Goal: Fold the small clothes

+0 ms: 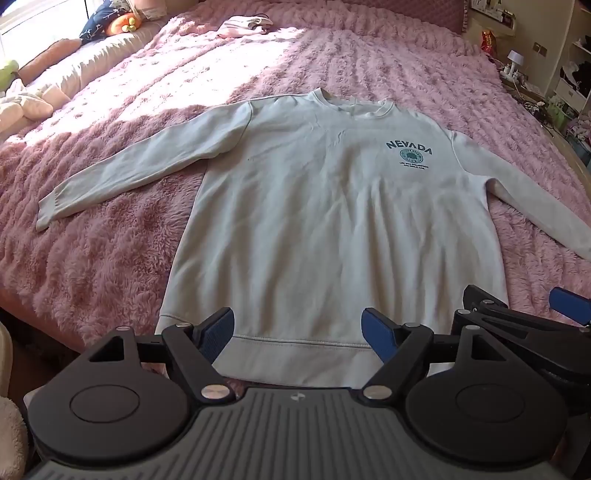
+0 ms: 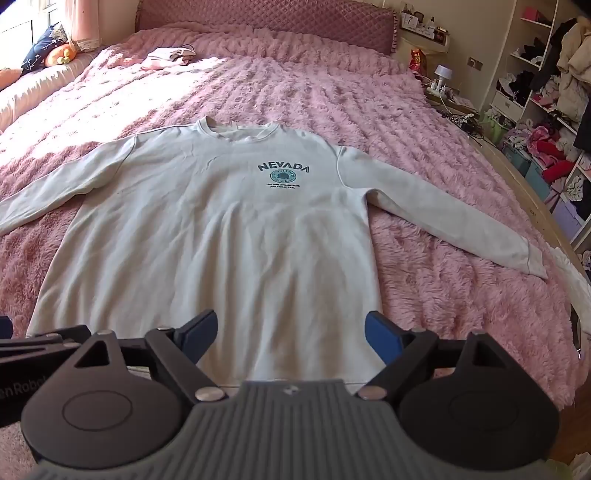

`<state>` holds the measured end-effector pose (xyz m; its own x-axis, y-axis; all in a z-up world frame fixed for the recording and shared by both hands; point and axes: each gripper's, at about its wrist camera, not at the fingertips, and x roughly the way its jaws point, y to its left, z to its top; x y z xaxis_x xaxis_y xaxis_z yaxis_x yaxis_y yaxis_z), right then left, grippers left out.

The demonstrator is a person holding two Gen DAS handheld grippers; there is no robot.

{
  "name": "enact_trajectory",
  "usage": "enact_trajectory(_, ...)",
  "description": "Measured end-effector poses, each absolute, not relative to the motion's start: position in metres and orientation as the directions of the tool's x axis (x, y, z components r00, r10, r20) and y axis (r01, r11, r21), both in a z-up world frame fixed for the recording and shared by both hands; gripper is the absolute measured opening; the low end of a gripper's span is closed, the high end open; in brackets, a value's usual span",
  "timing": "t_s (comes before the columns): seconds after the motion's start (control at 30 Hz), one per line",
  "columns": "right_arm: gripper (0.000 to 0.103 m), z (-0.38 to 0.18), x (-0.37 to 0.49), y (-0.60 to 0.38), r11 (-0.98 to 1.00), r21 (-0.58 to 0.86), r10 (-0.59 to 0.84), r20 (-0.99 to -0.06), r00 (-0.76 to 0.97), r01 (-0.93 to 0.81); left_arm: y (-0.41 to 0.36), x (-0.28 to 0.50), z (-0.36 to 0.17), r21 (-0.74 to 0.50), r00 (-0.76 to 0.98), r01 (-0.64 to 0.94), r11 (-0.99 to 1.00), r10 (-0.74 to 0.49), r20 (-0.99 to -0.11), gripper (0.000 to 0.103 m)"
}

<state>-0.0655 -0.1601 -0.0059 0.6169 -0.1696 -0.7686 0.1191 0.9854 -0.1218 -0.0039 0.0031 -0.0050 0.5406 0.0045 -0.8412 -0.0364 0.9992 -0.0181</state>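
**Both tongs wide over the hem, sweatshirt laid flat and unfolded**

Nearest in each wrist view are the tongs themselves. The left gripper [image 1: 297, 334] stands wide, its blue pads well apart with nothing between them, and it hangs over the bottom hem of the sweatshirt [image 1: 325, 221]. The right gripper [image 2: 290, 334] is just as wide and just as empty, over the same hem but nearer the garment's right bottom corner. In the left view the right gripper shows just beside the left one, so the two are held close together at the near edge of the bed.

The pale sweatshirt lies face up on the pink fluffy bedspread [image 2: 424, 122], straight ahead of both tongs. Its long axis runs away from them, hem nearest, collar farthest, with the "NEVADA" print [image 2: 283, 172] on the chest. The left sleeve [image 1: 122, 173] angles out and back to the left side, so its cuff falls to the left gripper; the right sleeve [image 2: 443, 221] mirrors it, its cuff nearer the right gripper. No fold looks begun, by my reading; a likely first move is bringing a sleeve in across the body.

Farther off, a small pink garment [image 2: 168, 55] lies near the headboard [image 2: 277, 18], and cluttered shelves [image 2: 543, 74] stand to the right
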Motion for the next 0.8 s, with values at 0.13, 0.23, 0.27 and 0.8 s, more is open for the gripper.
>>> enact_trajectory(0.13,0.083,-0.0065,-0.0654,-0.1601,0.985,-0.121,-0.170,-0.770,0.616,0.120,0.0031,-0.0019,-0.0045,-0.014,0.540,-0.034,0.999,0.007,-0.842,0.092)
enact_trajectory(0.23,0.083,-0.0070,-0.0649,-0.1604,0.986,-0.119,-0.167,-0.773,0.612,0.119,0.0042,-0.0019,-0.0047,-0.017,0.538,-0.033,0.999,0.004,-0.843,0.092)
enact_trajectory(0.27,0.083,-0.0064,-0.0653,-0.1604,0.985,-0.119,-0.169,-0.772,0.613,0.121,0.0034,-0.0028,-0.0048,-0.017,0.538,-0.034,0.999,0.004,-0.843,0.092)
enact_trajectory(0.8,0.083,-0.0072,-0.0656,-0.1636,0.985,-0.122,-0.171,-0.773,0.611,0.121,0.0025,-0.0030,-0.0044,-0.008,0.534,-0.028,1.000,0.008,-0.845,0.092)
